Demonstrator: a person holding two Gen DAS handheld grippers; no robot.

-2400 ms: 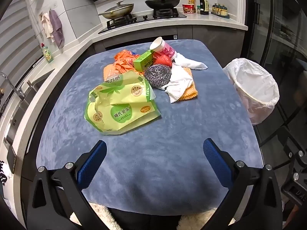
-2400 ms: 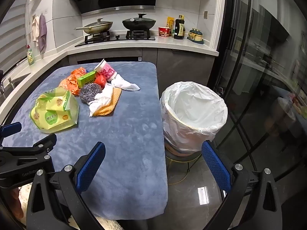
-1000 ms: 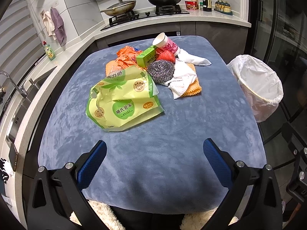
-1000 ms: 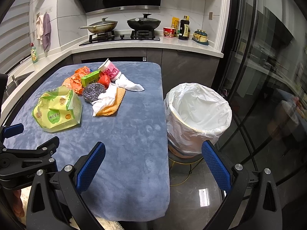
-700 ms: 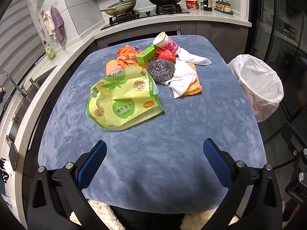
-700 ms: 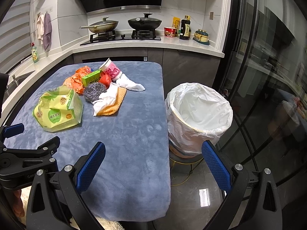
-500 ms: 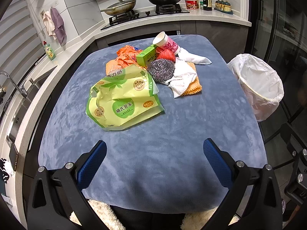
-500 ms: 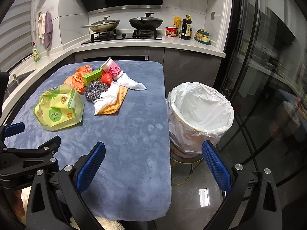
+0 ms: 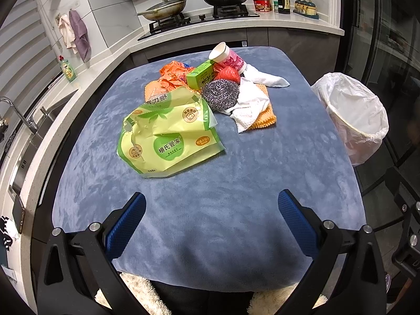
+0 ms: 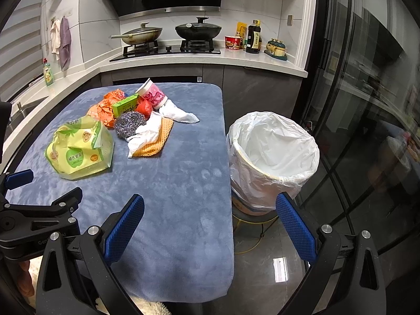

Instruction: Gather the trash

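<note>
A heap of trash lies on the blue-covered table (image 9: 210, 210): a yellow-green snack bag (image 9: 168, 136) (image 10: 78, 149), a steel scourer (image 9: 220, 94) (image 10: 129, 124), white tissues (image 9: 249, 105), an orange cloth (image 10: 153, 141), orange wrappers (image 9: 170, 76), a small green box (image 9: 200, 74), a red ball (image 9: 227, 73) and a pink paper cup (image 9: 227, 57) (image 10: 152, 95). A bin lined with a white bag (image 10: 273, 157) (image 9: 351, 115) stands off the table's right edge. My left gripper (image 9: 211, 215) is open over the near table edge, empty. My right gripper (image 10: 210, 220) is open and empty near the table's right edge.
Behind the table runs a kitchen counter with a hob, a wok (image 10: 141, 34) and a black pan (image 10: 198, 30), plus bottles (image 10: 253, 40). A sink and tap (image 9: 18, 115) sit at the left. Glass doors (image 10: 367, 105) close off the right. A yellow cable (image 10: 252, 244) lies on the floor.
Both grippers have risen and drifted slightly, so the table and bin sit a little lower in both views. Nothing on the table has moved, and both grippers stay open.
</note>
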